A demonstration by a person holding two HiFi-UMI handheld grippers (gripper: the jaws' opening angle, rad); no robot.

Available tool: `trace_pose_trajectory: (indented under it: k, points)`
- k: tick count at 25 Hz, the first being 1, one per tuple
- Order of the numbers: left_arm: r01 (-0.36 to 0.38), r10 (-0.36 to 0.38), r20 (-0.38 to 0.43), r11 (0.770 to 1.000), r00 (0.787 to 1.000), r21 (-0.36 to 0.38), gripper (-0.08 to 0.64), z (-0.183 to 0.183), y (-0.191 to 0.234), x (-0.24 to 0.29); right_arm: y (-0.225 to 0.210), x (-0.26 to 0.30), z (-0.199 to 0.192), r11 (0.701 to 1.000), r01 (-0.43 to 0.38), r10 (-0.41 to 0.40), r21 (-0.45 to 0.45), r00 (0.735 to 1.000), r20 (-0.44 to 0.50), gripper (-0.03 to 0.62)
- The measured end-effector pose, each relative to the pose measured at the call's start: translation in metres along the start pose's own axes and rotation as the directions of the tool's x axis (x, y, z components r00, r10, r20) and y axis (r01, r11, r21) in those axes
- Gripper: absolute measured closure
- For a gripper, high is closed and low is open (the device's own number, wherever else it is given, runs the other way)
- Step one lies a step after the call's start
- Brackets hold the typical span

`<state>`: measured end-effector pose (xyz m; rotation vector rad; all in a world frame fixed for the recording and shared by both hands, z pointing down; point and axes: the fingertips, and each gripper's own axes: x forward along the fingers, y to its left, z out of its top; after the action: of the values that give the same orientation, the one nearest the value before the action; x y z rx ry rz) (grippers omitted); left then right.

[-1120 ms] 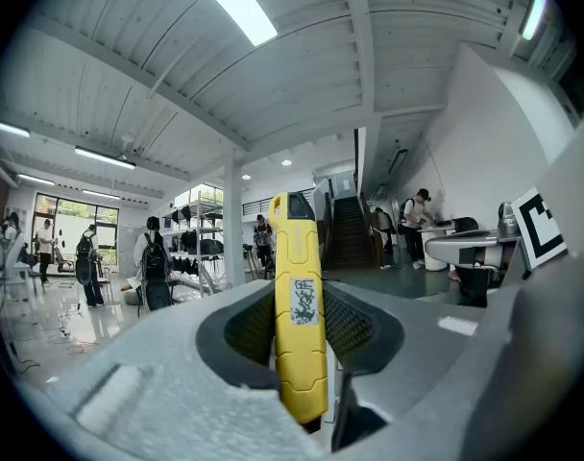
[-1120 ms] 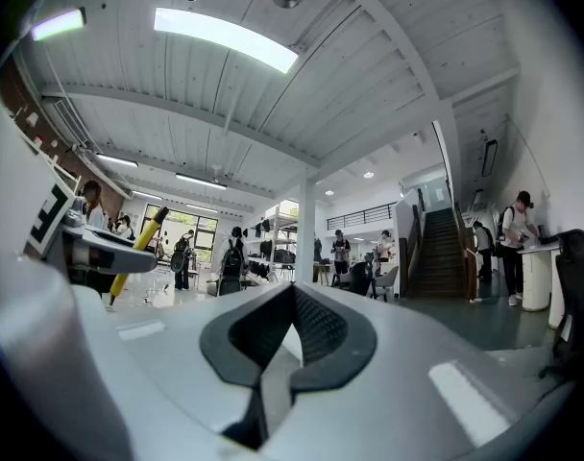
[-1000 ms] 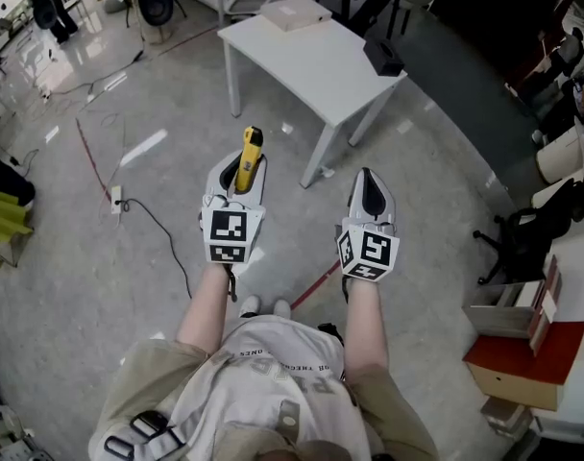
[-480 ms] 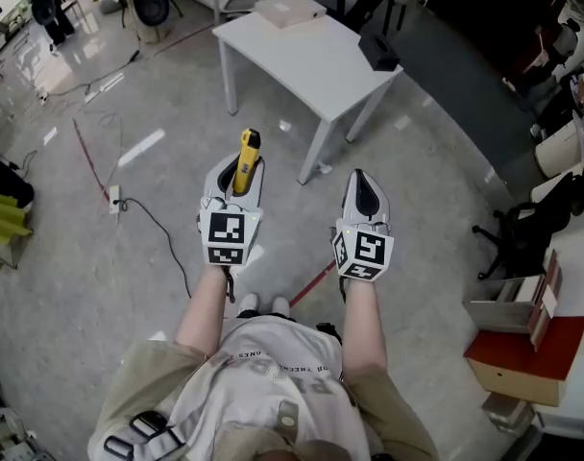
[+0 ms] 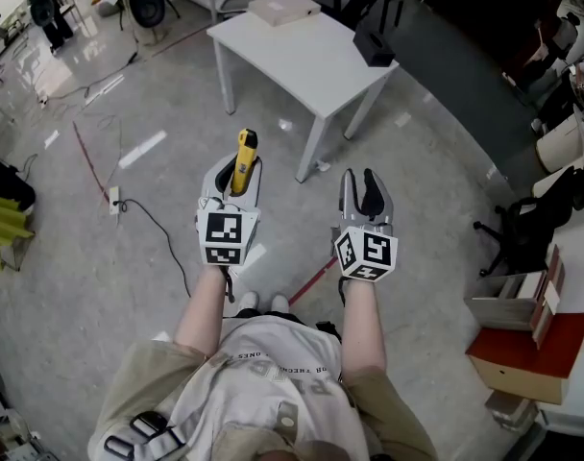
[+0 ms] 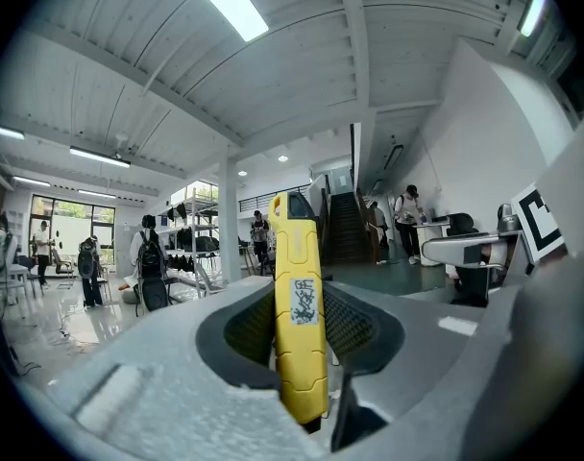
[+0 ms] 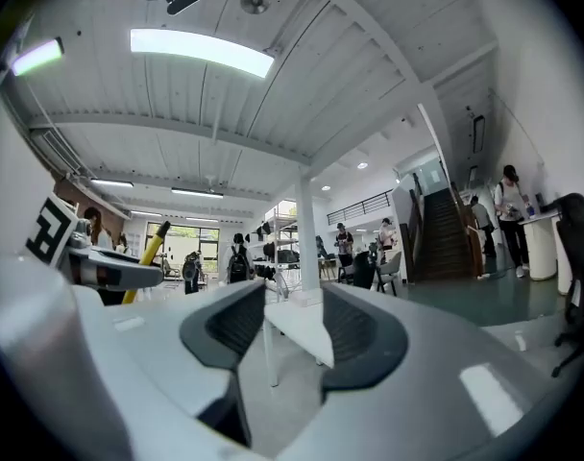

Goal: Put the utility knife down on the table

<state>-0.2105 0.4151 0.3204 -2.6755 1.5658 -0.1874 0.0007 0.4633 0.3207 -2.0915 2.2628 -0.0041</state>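
A yellow utility knife point(image 5: 244, 150) stands between the jaws of my left gripper point(image 5: 238, 169), which is shut on it; its tip sticks out past the fingertips. The left gripper view shows the knife point(image 6: 298, 305) upright, clamped between the dark pads point(image 6: 355, 327). My right gripper point(image 5: 359, 182) is beside it, and its jaws have just been opening with nothing between them. Ahead of both stands the white table point(image 5: 302, 60), which in the right gripper view shows through the gap of the right gripper point(image 7: 294, 327). Both grippers hang over the floor, short of the table.
A flat cardboard box point(image 5: 284, 8) and a black object point(image 5: 373, 44) lie on the table's far part. A red cable point(image 5: 90, 157) and a power strip point(image 5: 116, 198) lie on the floor at left. A black chair point(image 5: 523, 233) and boxes point(image 5: 523, 353) stand at right.
The right gripper's jaws, shut in the earlier frames, now stand apart. Both grippers have edged forward towards the table. The knife stays in the left gripper.
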Motion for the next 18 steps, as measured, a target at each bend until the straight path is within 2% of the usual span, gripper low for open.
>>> trace_pose_trajectory:
  k: [1,3,11,18]
  points:
    - [-0.001,0.001,0.0,1.0,1.0,0.002,0.437,0.001,-0.003,0.002,-0.002,0.0,0.001,1.0,-0.012,0.012,0.001,1.0,-0.003,0.392]
    - [-0.003,0.003,0.001,1.0,1.0,0.006,0.437,0.004,-0.009,0.005,-0.009,0.001,0.002,1.0,-0.028,0.028,-0.007,1.0,-0.008,0.374]
    - [-0.015,0.016,-0.009,1.0,1.0,0.026,0.437,0.003,-0.033,0.019,-0.04,0.001,0.001,0.999,-0.048,0.048,0.001,0.999,-0.007,0.373]
    - [-0.035,0.037,-0.047,0.999,0.998,0.042,0.437,-0.009,-0.036,0.027,-0.055,0.012,-0.006,0.998,-0.066,0.066,0.013,0.997,-0.029,0.373]
